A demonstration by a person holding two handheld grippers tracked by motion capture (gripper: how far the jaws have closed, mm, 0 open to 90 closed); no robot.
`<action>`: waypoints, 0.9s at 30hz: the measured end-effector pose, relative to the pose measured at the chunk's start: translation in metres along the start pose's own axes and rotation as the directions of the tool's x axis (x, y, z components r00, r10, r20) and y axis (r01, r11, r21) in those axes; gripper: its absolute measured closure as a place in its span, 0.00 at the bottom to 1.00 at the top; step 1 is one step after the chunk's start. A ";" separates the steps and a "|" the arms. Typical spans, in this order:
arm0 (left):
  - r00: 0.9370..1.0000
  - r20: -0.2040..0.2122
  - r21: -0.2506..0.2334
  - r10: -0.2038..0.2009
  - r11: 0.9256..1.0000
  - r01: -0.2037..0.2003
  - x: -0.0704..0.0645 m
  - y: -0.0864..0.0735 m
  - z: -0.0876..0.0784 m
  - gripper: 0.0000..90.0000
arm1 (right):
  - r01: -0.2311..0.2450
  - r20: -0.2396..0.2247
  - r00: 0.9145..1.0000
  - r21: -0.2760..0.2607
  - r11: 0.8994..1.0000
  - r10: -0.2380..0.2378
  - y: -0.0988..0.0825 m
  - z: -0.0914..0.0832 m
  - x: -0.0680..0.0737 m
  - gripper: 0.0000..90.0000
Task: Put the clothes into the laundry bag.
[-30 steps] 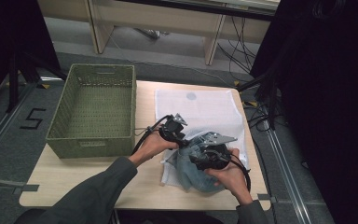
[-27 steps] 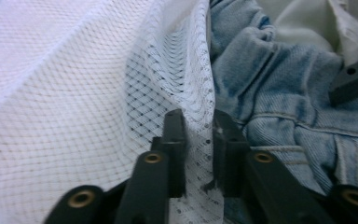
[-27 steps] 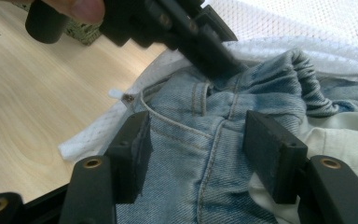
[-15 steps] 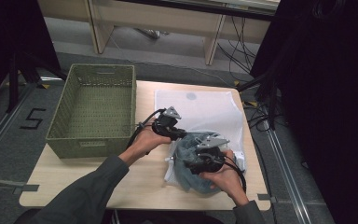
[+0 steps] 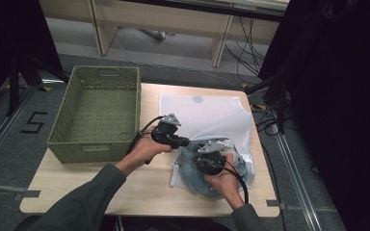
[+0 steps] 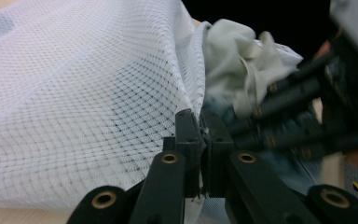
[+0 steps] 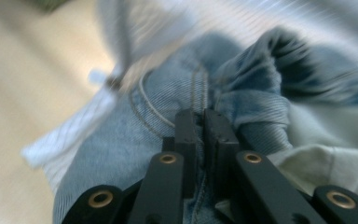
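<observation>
Since the earlier frame the left gripper (image 5: pixel 185 142) had lifted the white mesh bag's (image 5: pixel 207 115) edge, pinched in its closed jaws, above the wooden table (image 5: pixel 77 187) beside a green basket (image 5: pixel 96 113), while the right gripper (image 7: pixel 200 121), just closing, clamped crumpled blue jeans (image 7: pixel 135 154) at the bag's mouth.

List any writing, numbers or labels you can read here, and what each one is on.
"5": dark digit marked on the grey floor, left of the table.
Label on the near wall of the green woven basket: there is print, but too small to read.
Nothing readable on the white mesh laundry bag or the blue denim garment.
</observation>
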State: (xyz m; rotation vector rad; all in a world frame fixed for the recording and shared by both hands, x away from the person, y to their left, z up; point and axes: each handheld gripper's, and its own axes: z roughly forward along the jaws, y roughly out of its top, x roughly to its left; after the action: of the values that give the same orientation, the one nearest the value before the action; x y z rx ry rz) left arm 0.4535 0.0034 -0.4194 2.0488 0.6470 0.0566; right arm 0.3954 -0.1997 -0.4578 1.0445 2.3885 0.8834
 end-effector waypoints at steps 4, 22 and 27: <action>1.000 0.017 -0.002 0.014 1.000 -0.014 -0.006 0.002 0.002 0.96 | -0.019 0.063 0.998 -0.090 0.996 0.025 0.012 -0.007 -0.020 0.95; 0.996 -0.071 0.249 0.060 0.968 -0.040 -0.005 -0.059 -0.008 0.55 | -0.079 -0.072 0.994 -0.019 0.997 0.077 0.004 -0.017 -0.003 0.53; 0.993 -0.087 0.310 0.079 0.950 -0.048 -0.011 -0.082 0.008 0.42 | -0.040 -0.096 0.995 0.003 0.999 0.040 0.007 -0.012 0.016 0.48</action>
State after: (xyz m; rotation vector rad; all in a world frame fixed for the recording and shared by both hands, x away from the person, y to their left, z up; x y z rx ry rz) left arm 0.4119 0.0252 -0.4882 2.3806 0.6848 0.1004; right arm 0.3816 -0.1884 -0.4465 1.0763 2.4544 0.9669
